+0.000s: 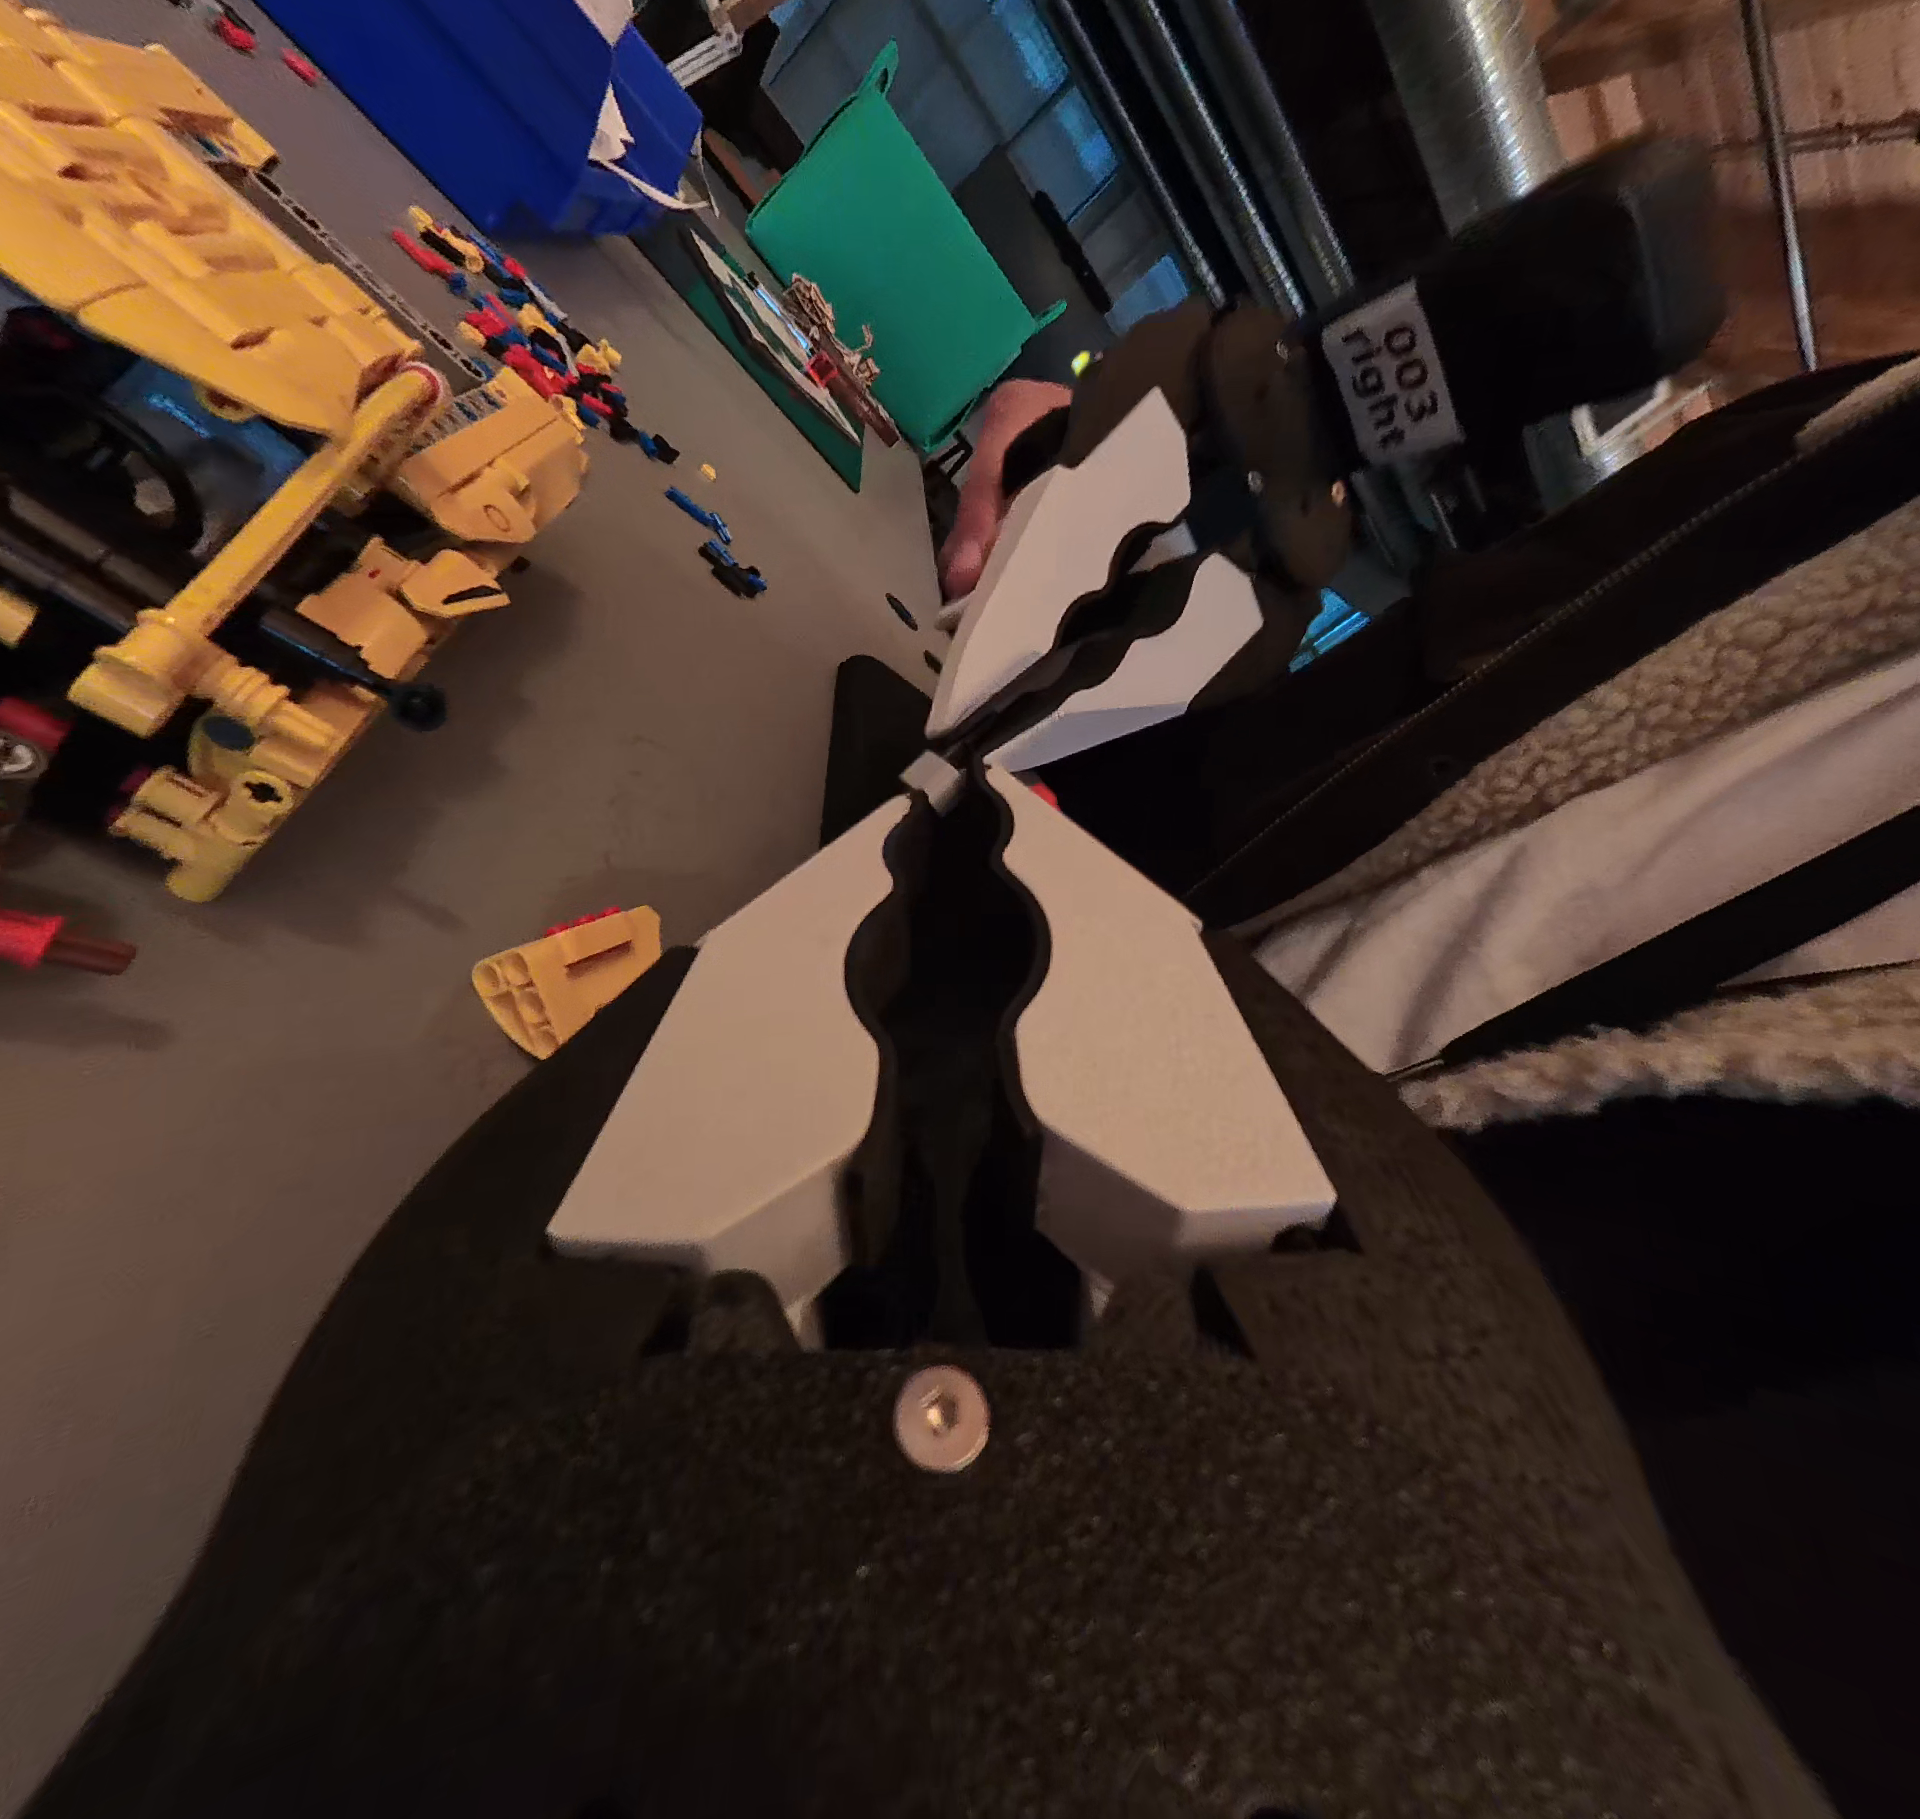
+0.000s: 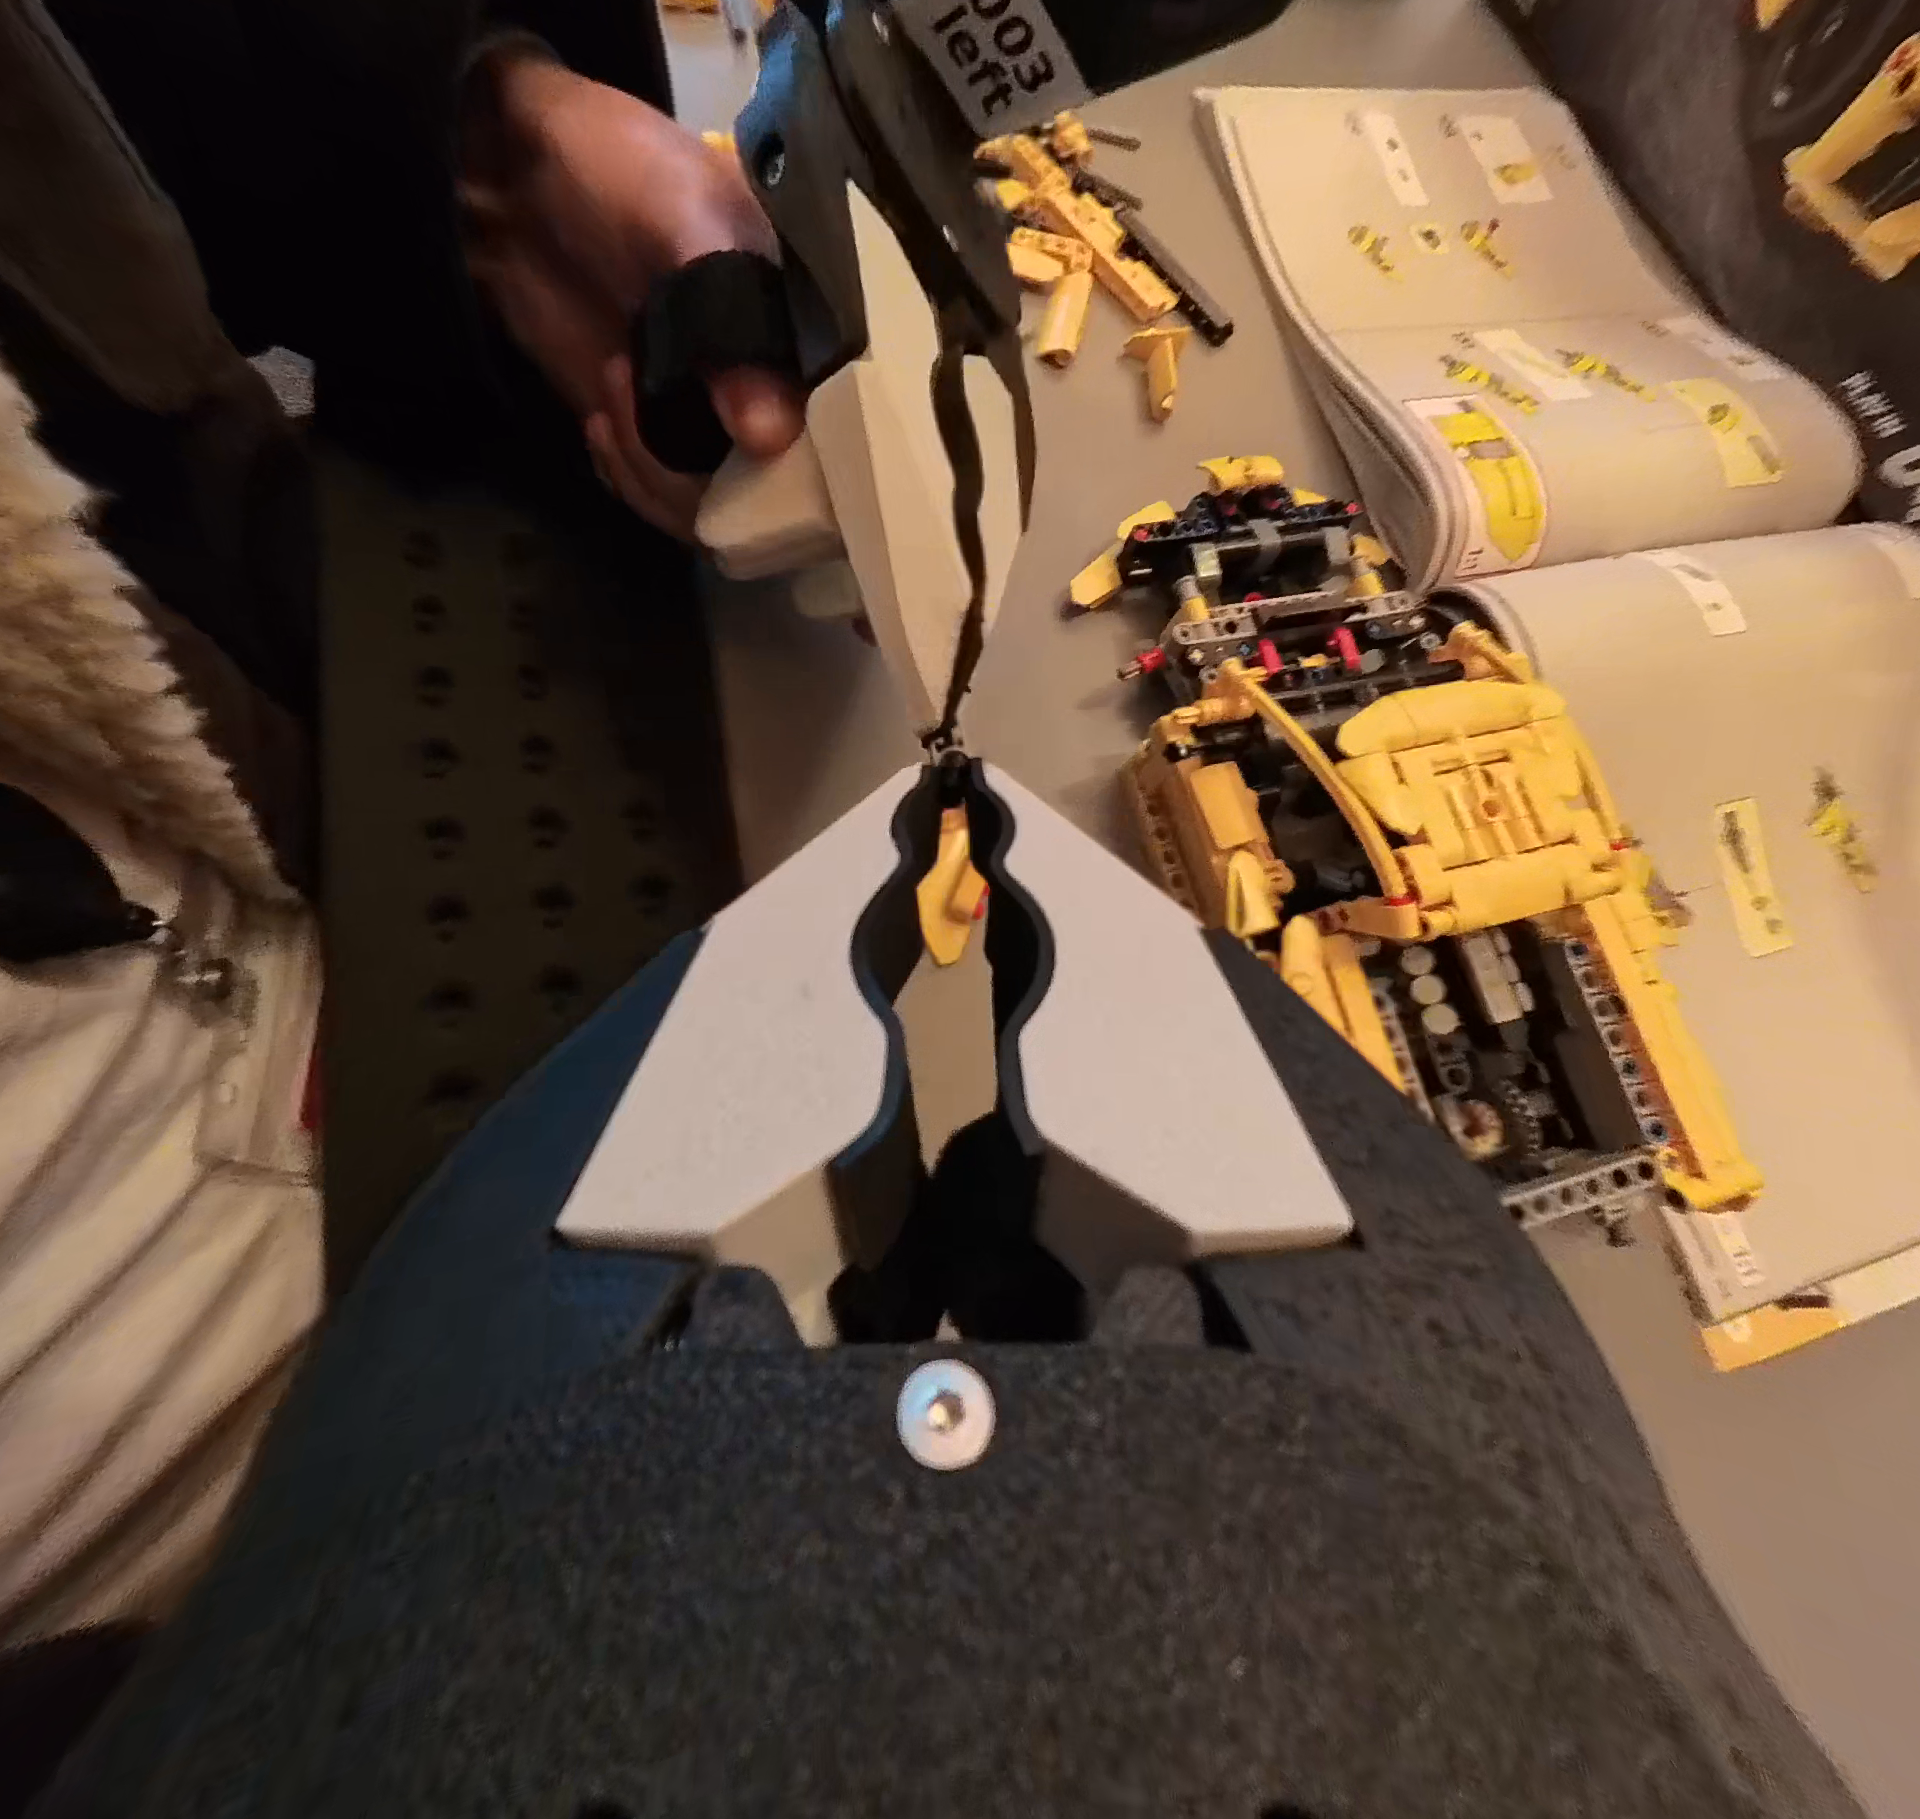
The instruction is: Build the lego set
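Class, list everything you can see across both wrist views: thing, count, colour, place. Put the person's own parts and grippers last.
Lego car model: one, yellow and black, on the grey table.
Instruction booklet: one, open, white, beside the model.
Box: one, dark, behind the booklet.
Loose pieces: many, red, blue, black, yellow, scattered on the table.
Yellow panel: one, lying near the left gripper.
Bins: blue, far table edge.
Small grey piece: one, between both grippers' tips.
Yellow piece: one, in the right gripper.
Hand: one, holding the left gripper.
Left gripper: shut.
Right gripper: shut.
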A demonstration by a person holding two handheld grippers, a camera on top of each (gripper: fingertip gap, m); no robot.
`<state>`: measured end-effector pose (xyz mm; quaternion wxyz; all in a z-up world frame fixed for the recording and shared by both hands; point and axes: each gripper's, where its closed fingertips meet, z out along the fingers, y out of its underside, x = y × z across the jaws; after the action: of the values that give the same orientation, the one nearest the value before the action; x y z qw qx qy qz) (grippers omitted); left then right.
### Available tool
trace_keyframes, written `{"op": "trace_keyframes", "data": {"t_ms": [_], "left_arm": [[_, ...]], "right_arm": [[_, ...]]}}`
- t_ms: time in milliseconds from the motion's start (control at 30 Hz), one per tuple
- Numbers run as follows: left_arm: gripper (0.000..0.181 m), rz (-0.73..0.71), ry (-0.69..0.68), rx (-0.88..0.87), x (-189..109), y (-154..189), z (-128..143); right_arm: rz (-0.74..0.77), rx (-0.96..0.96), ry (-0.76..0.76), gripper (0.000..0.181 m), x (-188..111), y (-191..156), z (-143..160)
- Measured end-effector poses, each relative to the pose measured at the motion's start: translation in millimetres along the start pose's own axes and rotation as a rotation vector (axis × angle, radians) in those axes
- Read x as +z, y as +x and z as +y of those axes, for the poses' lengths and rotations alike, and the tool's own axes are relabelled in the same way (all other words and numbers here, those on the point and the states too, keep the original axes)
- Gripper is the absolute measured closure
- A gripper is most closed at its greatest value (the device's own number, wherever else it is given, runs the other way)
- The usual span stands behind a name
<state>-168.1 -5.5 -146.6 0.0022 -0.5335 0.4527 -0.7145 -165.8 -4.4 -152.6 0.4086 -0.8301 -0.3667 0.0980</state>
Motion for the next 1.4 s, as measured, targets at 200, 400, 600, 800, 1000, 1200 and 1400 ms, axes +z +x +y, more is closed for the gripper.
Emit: {"op": "trace_keyframes", "data": {"t_ms": [200, 400, 600, 800, 1000, 1200, 1400], "left_arm": [[0.176, -0.038, -0.049, 0.047, 3.8, -1.9, 7.2], [0.176, -0.062, -0.096, 0.06, 7.7, -5.0, 14.2], [0.176, -0.049, -0.102, 0.056, 8.6, -3.3, 15.3], [0.177, -0.064, -0.104, 0.024, 9.1, -8.8, 15.7], [0.177, -0.041, -0.073, -0.031, 7.1, -10.6, 11.1], [0.177, -0.026, -0.061, -0.061, 6.5, -11.1, 10.0], [0.176, -0.053, -0.064, -0.064, 7.8, -15.6, 10.7]], "right_arm": [[-0.041, -0.034, -0.063, 0.177, 0.7, -4.1, 6.1], [-0.045, -0.096, -0.124, 0.177, 1.3, -7.8, 12.3], [-0.071, -0.109, -0.106, 0.178, 0.1, -9.7, 11.7], [-0.052, -0.096, -0.049, 0.177, 3.8, -7.2, 15.6], [-0.03, -0.076, -0.017, 0.178, 5.2, -3.9, 13.4], [-0.05, 0.008, 0.057, 0.178, 6.3, -3.4, 12.1], [0.074, -0.172, -0.067, 0.177, 10.8, 0.1, 12.5]]}}
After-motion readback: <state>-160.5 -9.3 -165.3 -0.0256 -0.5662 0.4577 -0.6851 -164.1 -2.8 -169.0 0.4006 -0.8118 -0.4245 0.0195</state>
